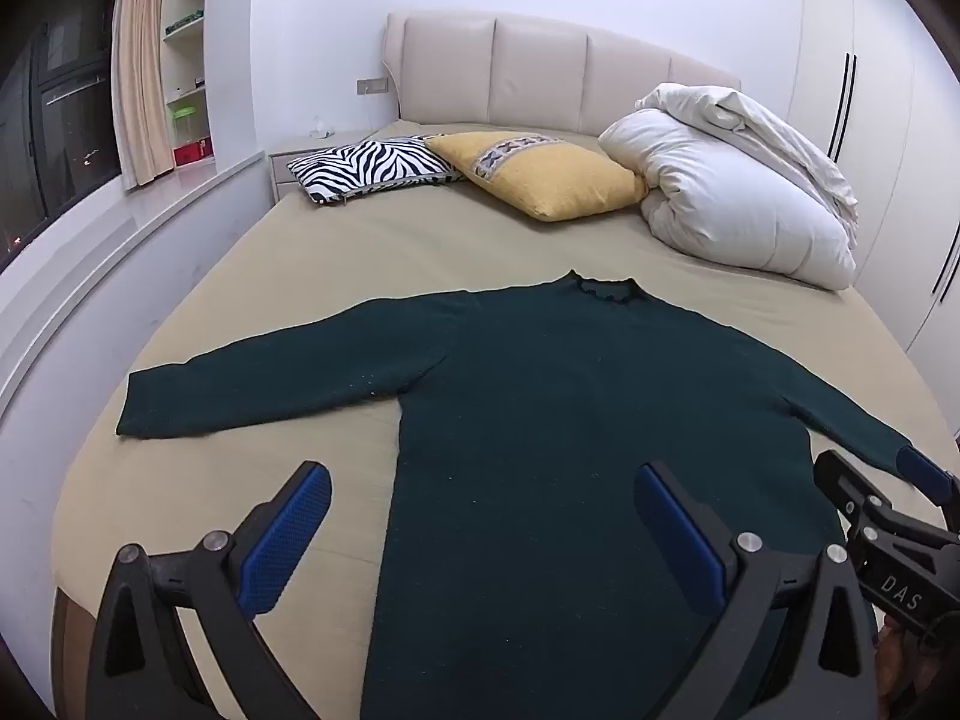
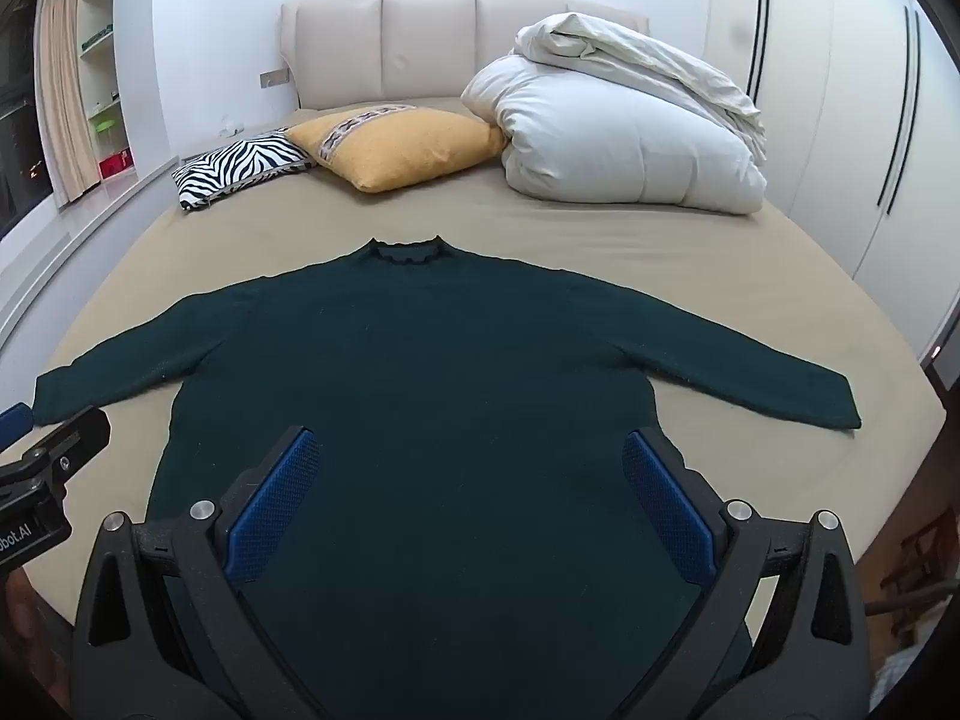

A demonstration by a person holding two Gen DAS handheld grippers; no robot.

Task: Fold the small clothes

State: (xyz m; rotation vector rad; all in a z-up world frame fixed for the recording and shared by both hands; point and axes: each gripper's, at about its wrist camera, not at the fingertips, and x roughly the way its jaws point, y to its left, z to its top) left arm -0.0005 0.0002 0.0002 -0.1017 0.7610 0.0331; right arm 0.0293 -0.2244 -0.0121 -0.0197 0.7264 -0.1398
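Note:
A dark green long-sleeved sweater (image 1: 540, 396) lies flat and face up on the tan bed sheet (image 1: 360, 240), collar toward the headboard, both sleeves spread out sideways. It also shows in the right wrist view (image 2: 444, 372). My left gripper (image 1: 480, 498) is open and empty, hovering over the sweater's lower left edge. My right gripper (image 2: 471, 468) is open and empty, hovering over the sweater's lower body. The right gripper's body shows at the right edge of the left wrist view (image 1: 888, 516), beside the right sleeve cuff.
A zebra-print pillow (image 1: 372, 171), a yellow pillow (image 1: 540, 174) and a bundled white duvet (image 1: 738, 192) lie at the head of the bed by the padded headboard (image 1: 540, 72). A window ledge (image 1: 120, 240) runs along the left, wardrobes (image 2: 870, 120) along the right.

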